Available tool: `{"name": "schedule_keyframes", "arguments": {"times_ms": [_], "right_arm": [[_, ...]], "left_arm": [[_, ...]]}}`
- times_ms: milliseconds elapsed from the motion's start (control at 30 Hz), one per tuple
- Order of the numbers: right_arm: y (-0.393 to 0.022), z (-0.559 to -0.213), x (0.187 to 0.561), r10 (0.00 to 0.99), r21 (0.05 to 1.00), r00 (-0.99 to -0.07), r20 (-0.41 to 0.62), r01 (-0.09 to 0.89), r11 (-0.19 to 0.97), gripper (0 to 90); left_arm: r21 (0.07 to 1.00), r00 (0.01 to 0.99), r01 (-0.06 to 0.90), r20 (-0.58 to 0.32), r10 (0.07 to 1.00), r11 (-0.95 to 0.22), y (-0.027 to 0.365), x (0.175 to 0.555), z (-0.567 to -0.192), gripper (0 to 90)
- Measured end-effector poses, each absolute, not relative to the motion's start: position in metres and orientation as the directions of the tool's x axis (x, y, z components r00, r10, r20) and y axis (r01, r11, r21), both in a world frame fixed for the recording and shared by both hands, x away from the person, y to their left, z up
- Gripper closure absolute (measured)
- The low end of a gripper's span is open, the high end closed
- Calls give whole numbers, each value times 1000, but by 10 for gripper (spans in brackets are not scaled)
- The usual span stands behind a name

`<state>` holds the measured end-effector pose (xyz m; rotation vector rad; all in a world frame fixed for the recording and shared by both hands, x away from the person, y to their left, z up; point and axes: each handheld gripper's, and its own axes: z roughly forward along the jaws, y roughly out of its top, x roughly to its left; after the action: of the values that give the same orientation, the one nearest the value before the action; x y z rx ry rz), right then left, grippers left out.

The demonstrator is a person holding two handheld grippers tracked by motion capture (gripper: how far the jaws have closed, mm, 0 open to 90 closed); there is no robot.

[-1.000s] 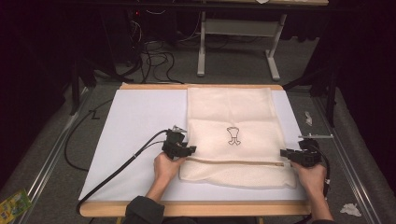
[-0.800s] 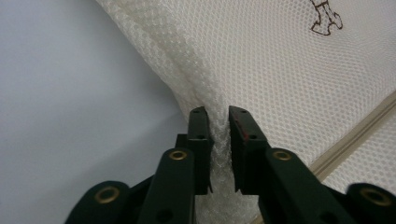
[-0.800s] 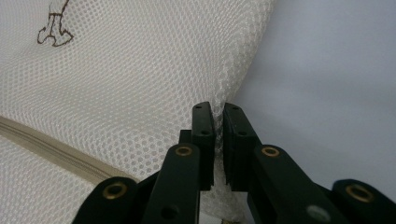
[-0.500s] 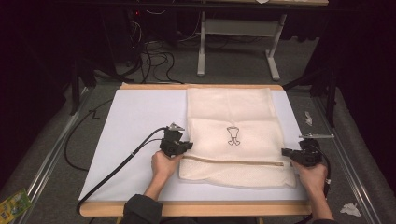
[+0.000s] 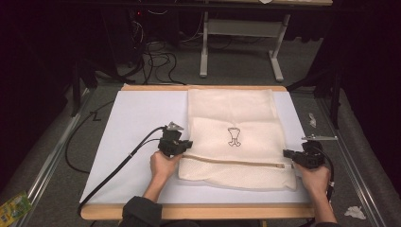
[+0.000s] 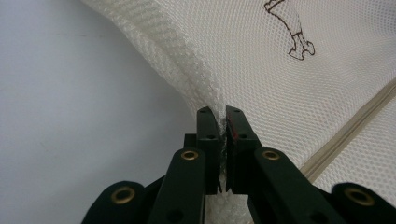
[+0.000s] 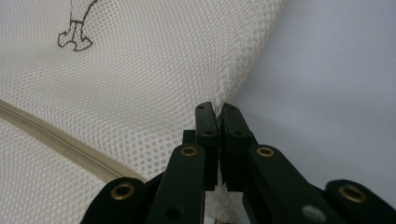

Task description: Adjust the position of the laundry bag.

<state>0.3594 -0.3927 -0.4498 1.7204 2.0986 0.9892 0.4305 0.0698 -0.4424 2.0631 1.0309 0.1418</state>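
We see a cream mesh laundry bag (image 5: 234,142) lying flat on the right half of a desk (image 5: 137,118) covered by a white sheet, its far edge reaching the far side of the desk and its near edge stopping short of the near wooden rim. A small dark outline drawing (image 5: 233,136) sits near the bag's middle, and a beige zipper (image 5: 231,161) runs left to right across the bag's near part.

The left gripper (image 5: 185,144) sits at the bag's left edge, level with the left end of the zipper. In the left gripper view, its two black jaws are closed on a fold of the mesh (image 6: 223,116), which rises pinched between them; the bag spreads away to the right of the jaws and the white sheet lies to their left.

The right gripper (image 5: 287,153) sits at the bag's right edge, near the right end of the zipper. In the right gripper view, its jaws are likewise clamped on the mesh edge (image 7: 217,106) (the cloth is squeezed thin in the narrow gap), with the bag stretching away to the left and the white sheet to the right.

So the bag lies between the two grippers, held at both side edges, each gripper in a hand that comes in from the near side. A black cable (image 5: 118,165) trails from the left gripper toward the desk's near left corner.
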Motion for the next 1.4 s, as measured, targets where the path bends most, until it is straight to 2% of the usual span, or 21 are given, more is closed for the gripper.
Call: {"name": "schedule_keyframes", "arguments": {"times_ms": [1400], "right_arm": [[-361,-446,367,903,664,-349,250,740,103,887]], "left_arm": [[717,615,625,-209,761,-308,110,426,-436,860]]}}
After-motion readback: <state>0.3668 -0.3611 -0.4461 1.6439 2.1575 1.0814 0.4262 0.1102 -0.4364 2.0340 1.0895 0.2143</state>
